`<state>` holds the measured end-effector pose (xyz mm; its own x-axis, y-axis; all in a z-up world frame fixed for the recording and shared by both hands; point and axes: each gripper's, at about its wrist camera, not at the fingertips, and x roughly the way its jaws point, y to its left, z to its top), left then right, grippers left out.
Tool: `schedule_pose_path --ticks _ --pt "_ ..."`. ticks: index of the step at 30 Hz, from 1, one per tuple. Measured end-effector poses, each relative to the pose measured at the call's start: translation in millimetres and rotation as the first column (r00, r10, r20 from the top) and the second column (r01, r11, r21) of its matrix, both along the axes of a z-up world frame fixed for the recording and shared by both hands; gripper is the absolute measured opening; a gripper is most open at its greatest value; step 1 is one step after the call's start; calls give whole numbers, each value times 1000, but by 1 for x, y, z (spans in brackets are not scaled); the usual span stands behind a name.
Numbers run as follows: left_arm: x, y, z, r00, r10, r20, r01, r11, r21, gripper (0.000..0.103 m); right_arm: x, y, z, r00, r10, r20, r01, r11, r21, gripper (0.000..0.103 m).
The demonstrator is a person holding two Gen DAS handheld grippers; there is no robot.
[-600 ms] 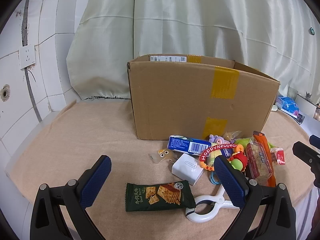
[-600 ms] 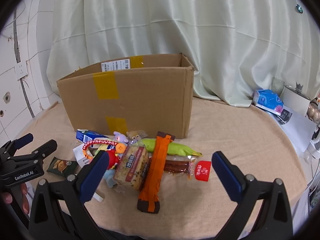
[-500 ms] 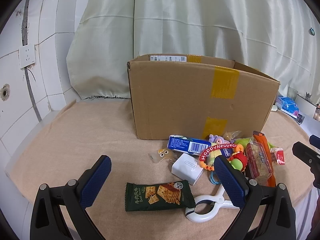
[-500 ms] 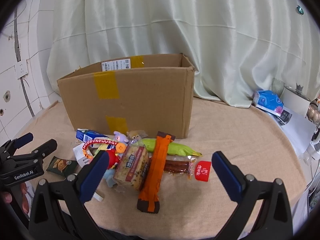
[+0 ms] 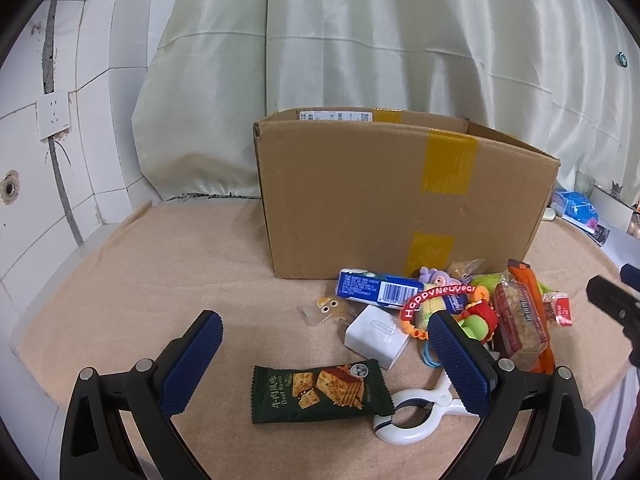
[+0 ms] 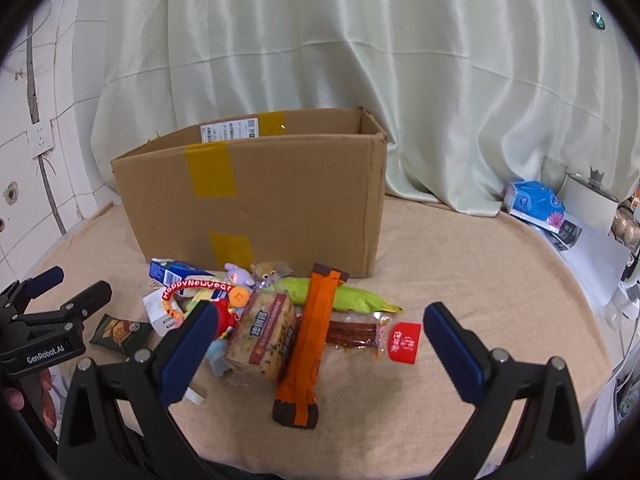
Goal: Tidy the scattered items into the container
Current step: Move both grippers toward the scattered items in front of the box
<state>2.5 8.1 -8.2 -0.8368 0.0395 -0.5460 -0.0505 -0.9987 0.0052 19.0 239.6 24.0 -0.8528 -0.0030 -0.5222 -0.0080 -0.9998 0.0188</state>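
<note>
Scattered items lie ahead of our tongs, heaped against the tall brown cardboard box (image 5: 400, 204). Our left gripper (image 5: 326, 344) and right gripper (image 6: 316, 334) both gape wide, empty. We risk snagging neighbours when lifting the orange wrapper (image 6: 310, 340), or clipping the box wall.

Pale green curtain (image 6: 360, 60) draped behind the counter (image 5: 160, 272), which is covered by a beige cloth. White tiled wall (image 5: 80, 40) at left bearing a socket (image 5: 53, 114). Blue tissue pack (image 6: 534, 202) beside a white pot (image 6: 592, 204) at far right.
</note>
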Motion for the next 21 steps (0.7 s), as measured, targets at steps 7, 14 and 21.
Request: schedule_pose_path --ticks 7,14,21 --pt "-4 -7 -20 1000 5 10 -5 1000 8 103 0 -8 -7 999 10 -46 -8 999 47 103" --pt "-9 -16 -37 999 13 49 -12 1000 -27 103 -12 -11 -24 1000 21 18 -20 999 -43 103" --pt "-3 -27 -49 998 -1 61 1 1000 -7 103 -23 -38 -46 997 45 57 -48 997 61 103"
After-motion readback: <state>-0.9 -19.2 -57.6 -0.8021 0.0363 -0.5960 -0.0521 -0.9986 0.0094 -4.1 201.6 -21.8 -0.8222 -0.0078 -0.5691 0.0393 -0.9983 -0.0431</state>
